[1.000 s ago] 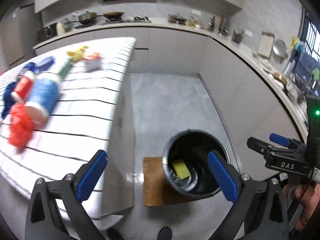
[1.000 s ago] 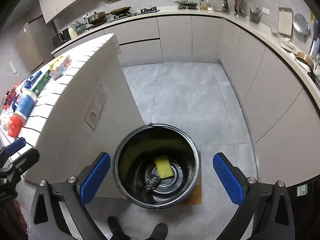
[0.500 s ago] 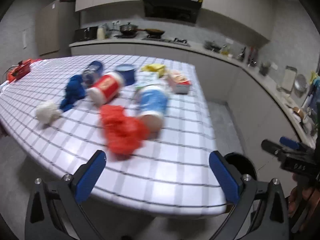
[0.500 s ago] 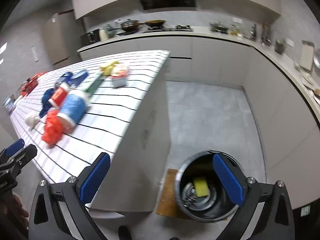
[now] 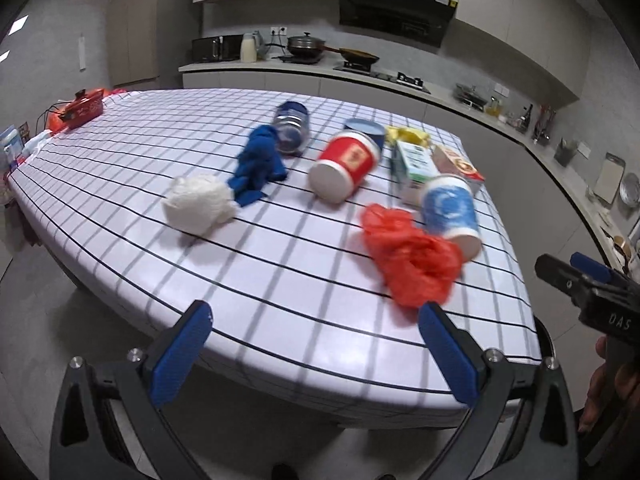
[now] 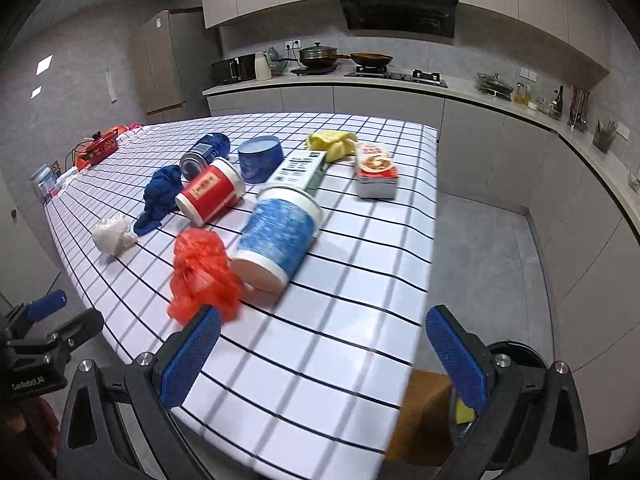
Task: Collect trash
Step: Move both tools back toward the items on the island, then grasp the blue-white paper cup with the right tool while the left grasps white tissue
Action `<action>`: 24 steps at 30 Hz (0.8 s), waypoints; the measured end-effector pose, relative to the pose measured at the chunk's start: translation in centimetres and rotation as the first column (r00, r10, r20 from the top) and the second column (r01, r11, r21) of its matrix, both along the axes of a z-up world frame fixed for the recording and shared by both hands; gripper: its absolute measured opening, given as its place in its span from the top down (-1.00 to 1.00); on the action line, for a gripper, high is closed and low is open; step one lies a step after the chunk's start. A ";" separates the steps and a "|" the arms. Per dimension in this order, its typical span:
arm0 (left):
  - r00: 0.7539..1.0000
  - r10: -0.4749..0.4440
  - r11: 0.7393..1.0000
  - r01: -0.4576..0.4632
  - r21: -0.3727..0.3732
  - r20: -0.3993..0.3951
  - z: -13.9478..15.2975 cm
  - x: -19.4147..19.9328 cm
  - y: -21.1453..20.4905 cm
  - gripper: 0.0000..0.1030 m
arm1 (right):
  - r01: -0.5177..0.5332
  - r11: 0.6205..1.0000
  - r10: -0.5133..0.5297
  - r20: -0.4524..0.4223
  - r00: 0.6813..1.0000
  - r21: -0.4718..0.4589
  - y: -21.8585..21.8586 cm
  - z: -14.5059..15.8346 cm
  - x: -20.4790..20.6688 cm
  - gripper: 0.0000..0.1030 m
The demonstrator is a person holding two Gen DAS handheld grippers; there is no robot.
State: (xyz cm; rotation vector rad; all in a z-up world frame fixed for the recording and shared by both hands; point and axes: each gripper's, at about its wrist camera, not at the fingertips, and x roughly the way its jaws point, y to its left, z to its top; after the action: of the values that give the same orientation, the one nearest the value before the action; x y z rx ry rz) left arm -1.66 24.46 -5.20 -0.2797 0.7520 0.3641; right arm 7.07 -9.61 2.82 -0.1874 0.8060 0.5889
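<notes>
Trash lies on the white checked table (image 5: 120, 152) (image 6: 360, 280): a crumpled red plastic bag (image 5: 412, 256) (image 6: 202, 276), a blue paper cup on its side (image 5: 450, 210) (image 6: 278, 234), a red paper cup (image 5: 346, 164) (image 6: 210, 194), a white paper ball (image 5: 198, 202) (image 6: 114, 234), a blue cloth (image 5: 258, 164) (image 6: 160, 196), a can (image 5: 291, 128) (image 6: 204, 154), a green carton (image 6: 302, 168), a snack box (image 6: 376, 170). My left gripper (image 5: 318, 356) is open and empty before the table's near edge. My right gripper (image 6: 324, 360) is open and empty over the table's corner. The black bin (image 6: 516, 354) shows low right.
A round blue tub (image 6: 260, 158) and a yellow wrapper (image 6: 330, 142) lie further back. A red box (image 5: 82, 106) sits at the far left end. Kitchen counters (image 6: 520, 108) run along the back and right. Grey floor (image 6: 480, 260) lies between table and counters.
Both grippers have swung up from the bin on the floor to face the table top. The trash on the table now fills both views. Both stay open.
</notes>
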 end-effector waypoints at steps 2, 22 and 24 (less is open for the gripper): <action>1.000 0.016 1.000 -0.016 0.005 0.005 -0.1 -0.2 1.2 -1.00 | 0.008 1.000 -0.008 -0.003 1.000 0.005 1.3 -0.3 0.2 -0.99; 1.000 0.025 1.000 -0.025 -0.009 -0.004 -3.0 3.5 10.5 -0.85 | 0.087 0.996 -0.087 -0.051 0.995 0.000 7.0 -3.0 2.7 -0.66; 1.000 0.027 0.999 -0.027 -0.018 -0.004 -3.3 4.0 11.1 -0.80 | 0.105 0.994 -0.105 -0.076 0.992 0.000 7.0 -3.6 3.8 -0.64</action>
State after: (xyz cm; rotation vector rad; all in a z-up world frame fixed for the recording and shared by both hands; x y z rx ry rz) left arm 2.31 35.53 -8.50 -0.3061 0.7561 0.3841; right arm 10.90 -2.61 -0.75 -0.1189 0.8827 0.5007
